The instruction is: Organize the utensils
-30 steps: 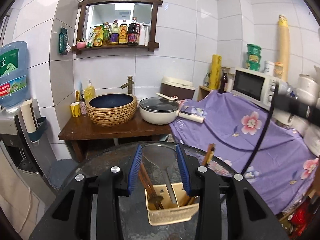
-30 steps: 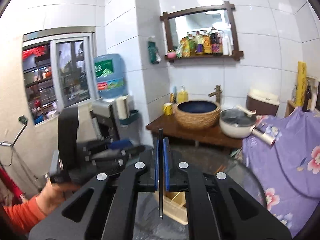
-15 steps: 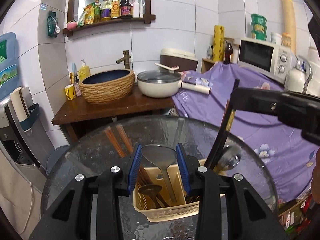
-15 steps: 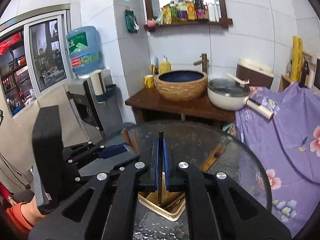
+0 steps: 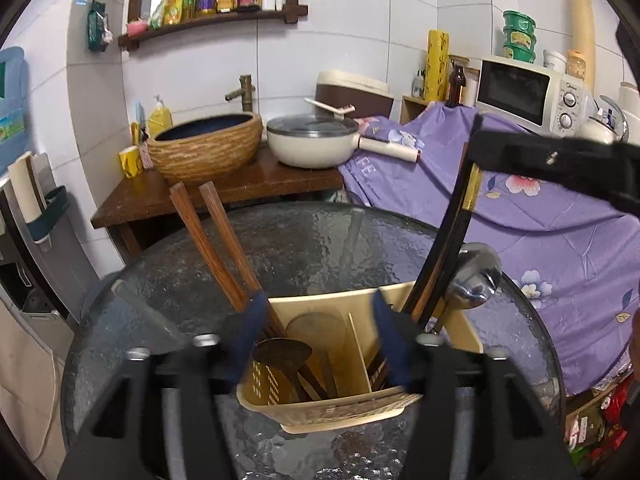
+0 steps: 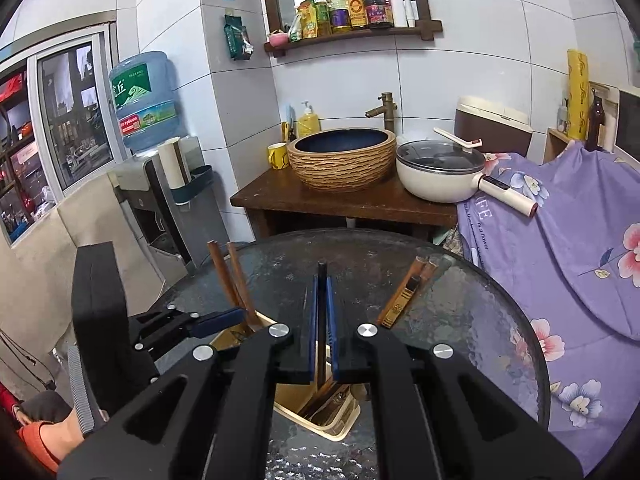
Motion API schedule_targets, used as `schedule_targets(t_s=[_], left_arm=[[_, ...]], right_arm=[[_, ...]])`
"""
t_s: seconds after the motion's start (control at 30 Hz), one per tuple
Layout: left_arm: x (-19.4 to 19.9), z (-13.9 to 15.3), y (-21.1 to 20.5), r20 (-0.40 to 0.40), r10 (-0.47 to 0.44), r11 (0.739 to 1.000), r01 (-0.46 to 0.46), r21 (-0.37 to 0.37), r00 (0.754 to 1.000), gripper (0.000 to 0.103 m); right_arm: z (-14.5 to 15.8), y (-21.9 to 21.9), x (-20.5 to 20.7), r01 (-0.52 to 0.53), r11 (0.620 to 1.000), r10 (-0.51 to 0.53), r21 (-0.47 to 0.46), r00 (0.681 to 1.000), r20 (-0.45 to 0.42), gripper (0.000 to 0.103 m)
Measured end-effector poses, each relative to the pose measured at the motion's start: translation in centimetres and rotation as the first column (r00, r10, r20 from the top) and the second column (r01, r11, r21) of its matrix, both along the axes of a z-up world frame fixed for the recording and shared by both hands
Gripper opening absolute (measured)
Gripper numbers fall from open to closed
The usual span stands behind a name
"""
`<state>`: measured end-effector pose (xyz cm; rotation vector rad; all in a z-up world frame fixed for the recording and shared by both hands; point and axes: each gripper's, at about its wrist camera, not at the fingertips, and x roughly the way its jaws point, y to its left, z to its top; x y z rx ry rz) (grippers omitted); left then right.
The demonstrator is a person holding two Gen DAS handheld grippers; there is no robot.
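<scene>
We are looking at white tiled walls (image 6: pixel 460 76); a wooden shelf (image 6: pixel 352 34) is hanging above the woven basin (image 6: pixel 342 158), a window (image 6: pixel 60 120) is sitting far left of it, and purple floral cloth (image 6: pixel 560 216) is draping right.

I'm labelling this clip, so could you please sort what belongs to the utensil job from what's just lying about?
Job: right claw gripping black chopstick; utensil caddy; wooden chopsticks; metal spoon.

Lying about: basin; pot; microwave.
</scene>
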<state>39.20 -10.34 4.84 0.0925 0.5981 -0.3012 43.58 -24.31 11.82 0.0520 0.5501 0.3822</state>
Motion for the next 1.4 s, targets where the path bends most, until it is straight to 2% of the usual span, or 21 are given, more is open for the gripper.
schedule_targets(t_s=[0.1, 0.17, 0.2, 0.23, 0.37, 0.43, 0.63, 0.8, 0.93, 1.0, 1.07, 1.17, 1.27, 1.4], left_arm=[[-1.4, 0.8, 0.0, 0.047, -0.015, 1.0, 0.015, -0.001, 0.999, 0.072], [-2.4, 1.3, 0.2, 0.072, -0.021, 1.0, 0.021, -0.004, 0.997, 0.076], [-3.3, 1.7, 0.4, 0.093, -0.019, 1.0, 0.02, -0.01, 0.996, 0.081], [-4.1, 1.9, 0.7, 0.113, -0.015, 1.0, 0.017, -0.017, 0.993, 0.086], [-8.7, 2.2, 2.4, 0.211, 0.009, 1.0, -0.004, -0.022, 0.977, 0.096], [-11.1, 1.9, 3.4, 0.254, 0.038, 0.999, -0.033, -0.027, 0.967, 0.097], [-18.8, -0.2, 7.3, 0.313, 0.137, 0.988, -0.11, -0.104, 0.94, 0.097], [-24.7, -2.6, 10.0, 0.289, 0.222, 0.97, -0.182, -0.159, 0.931, 0.097], [-28.5, -3.7, 10.5, 0.27, 0.271, 0.959, -0.237, -0.153, 0.924, 0.097], [-30.2, -4.1, 10.4, 0.264, 0.272, 0.958, -0.236, -0.161, 0.925, 0.097], [-31.9, -4.5, 10.2, 0.259, 0.26, 0.961, -0.223, -0.163, 0.93, 0.097], [-34.1, -4.8, 10.0, 0.266, 0.249, 0.964, -0.212, -0.161, 0.931, 0.097], [-36.2, -4.7, 10.1, 0.301, 0.26, 0.964, -0.226, -0.142, 0.918, 0.097], [-37.7, -4.6, 10.4, 0.317, 0.261, 0.964, -0.228, -0.138, 0.912, 0.097]], right_arm=[[0.0, -0.3, -0.3, 0.011, 1.0, -0.011, -0.009, 1.0, 0.01, 0.009], [0.1, -0.6, -0.9, 0.016, 1.0, -0.016, -0.009, 1.0, 0.026, 0.022], [0.2, -0.9, -1.4, 0.025, 1.0, -0.025, -0.001, 0.999, 0.042, 0.04], [0.2, -1.2, -2.0, 0.036, 0.999, -0.036, 0.006, 0.998, 0.06, 0.052], [0.2, -1.8, -5.7, 0.077, 0.997, -0.077, 0.004, 0.988, 0.136, 0.057], [-0.5, -1.5, -9.4, 0.14, 0.989, -0.129, -0.036, 0.968, 0.216, 0.077], [-4.7, -0.5, -20.9, 0.217, 0.976, -0.193, -0.027, 0.912, 0.363, 0.095], [-8.7, -0.1, -30.0, 0.249, 0.968, -0.23, 0.007, 0.881, 0.414, 0.097], [-10.8, 0.0, -34.0, 0.255, 0.967, -0.24, 0.011, 0.891, 0.386, 0.097], [-11.6, 0.1, -35.9, 0.262, 0.965, -0.242, 0.003, 0.889, 0.388, 0.097], [-11.9, 0.2, -37.5, 0.274, 0.962, -0.247, -0.013, 0.885, 0.395, 0.097], [-12.0, -0.3, -40.2, 0.28, 0.96, -0.265, 0.022, 0.877, 0.401, 0.097], [-12.3, -0.3, -42.5, 0.28, 0.959, -0.271, 0.039, 0.874, 0.404, 0.097], [-12.3, -0.3, -44.2, 0.284, 0.958, -0.274, 0.039, 0.868, 0.414, 0.097]])
